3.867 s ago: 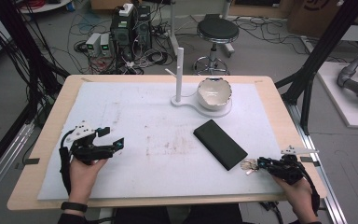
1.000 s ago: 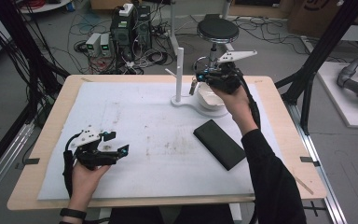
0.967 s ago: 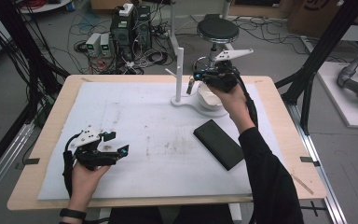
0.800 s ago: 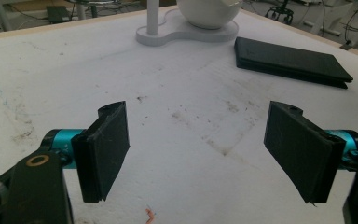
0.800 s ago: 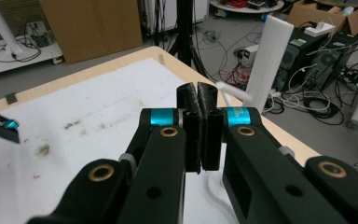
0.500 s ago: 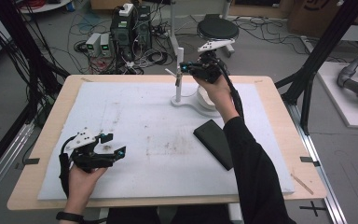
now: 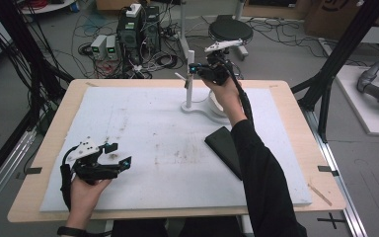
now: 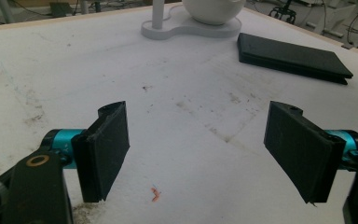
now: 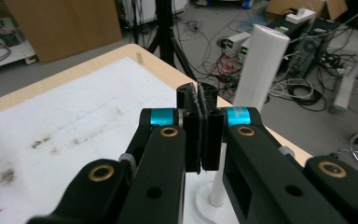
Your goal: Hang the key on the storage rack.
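Note:
A white stand (image 7: 197, 105) at the table's back has an upright post (image 7: 190, 74) and a white bowl (image 8: 212, 7) on its base. My right gripper (image 7: 195, 69) hovers level with the top of the post (image 9: 261, 65), just to its right. Its jaws are shut in the right gripper view (image 9: 199, 91), pads pressed together, and I cannot tell whether anything thin is caught between them. A black flat case (image 7: 224, 148) lies right of centre on the mat. My left gripper (image 7: 121, 154) rests low at the front left, jaws wide open (image 8: 196, 112) and empty.
A white foam mat (image 7: 143, 128) covers the wooden table (image 7: 296, 128). A tiny red speck (image 8: 154, 193) lies on the mat under the left gripper. Behind the table are a stool (image 7: 229, 30), power supplies (image 7: 103, 47) and cables on the floor. Black frame legs (image 7: 325, 94) stand at the right.
My right gripper has moved left from above the bowl to beside the top of the post, still shut. The left hand has stayed where it was.

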A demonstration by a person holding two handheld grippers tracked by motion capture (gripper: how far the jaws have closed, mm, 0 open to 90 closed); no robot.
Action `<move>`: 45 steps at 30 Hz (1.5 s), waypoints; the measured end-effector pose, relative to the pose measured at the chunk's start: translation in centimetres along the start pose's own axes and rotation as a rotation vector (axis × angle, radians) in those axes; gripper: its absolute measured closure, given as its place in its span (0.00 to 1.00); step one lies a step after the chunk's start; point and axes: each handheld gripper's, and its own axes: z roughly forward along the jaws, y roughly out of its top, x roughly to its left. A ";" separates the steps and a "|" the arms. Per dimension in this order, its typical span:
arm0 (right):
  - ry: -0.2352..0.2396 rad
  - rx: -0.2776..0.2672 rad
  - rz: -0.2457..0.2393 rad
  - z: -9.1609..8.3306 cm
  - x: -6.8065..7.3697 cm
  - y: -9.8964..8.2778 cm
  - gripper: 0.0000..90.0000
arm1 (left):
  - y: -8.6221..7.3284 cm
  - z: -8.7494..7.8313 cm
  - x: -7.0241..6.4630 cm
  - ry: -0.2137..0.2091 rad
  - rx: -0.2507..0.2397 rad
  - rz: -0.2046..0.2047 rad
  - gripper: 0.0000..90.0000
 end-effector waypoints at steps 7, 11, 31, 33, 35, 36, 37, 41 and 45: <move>-0.006 -0.008 0.007 0.3 -0.2 -0.1 1.00 | -0.2 -0.3 0.0 0.007 0.001 -0.002 0.25; -0.013 -0.001 0.013 0.5 -0.2 -0.1 1.00 | -0.3 -0.5 0.0 0.010 0.000 -0.005 0.25; -0.054 -0.024 0.000 0.0 -0.3 0.0 1.00 | -0.5 -0.9 -0.1 0.015 0.001 -0.007 0.25; -0.053 -0.025 0.002 -0.4 -0.3 0.1 0.99 | -0.5 -0.9 0.0 0.013 0.000 -0.004 0.25; -0.052 -0.024 0.006 -0.6 -0.3 0.1 0.97 | -0.4 -0.9 -0.1 0.012 -0.002 -0.004 0.25; -0.045 -0.025 -0.006 -1.3 -0.2 0.2 0.94 | -0.3 -0.8 -0.1 0.011 -0.002 -0.002 0.25; -0.045 -0.025 -0.006 -1.3 -0.2 0.2 0.94 | -0.2 -0.8 -0.1 0.011 -0.003 0.000 0.25; -0.043 -0.037 -0.026 -2.7 0.1 -0.1 0.86 | 0.1 -0.4 -0.2 0.002 -0.006 0.007 0.25; -0.034 -0.032 -0.024 -4.8 0.1 -1.4 0.74 | 0.6 0.2 -0.3 -0.011 -0.004 0.013 0.25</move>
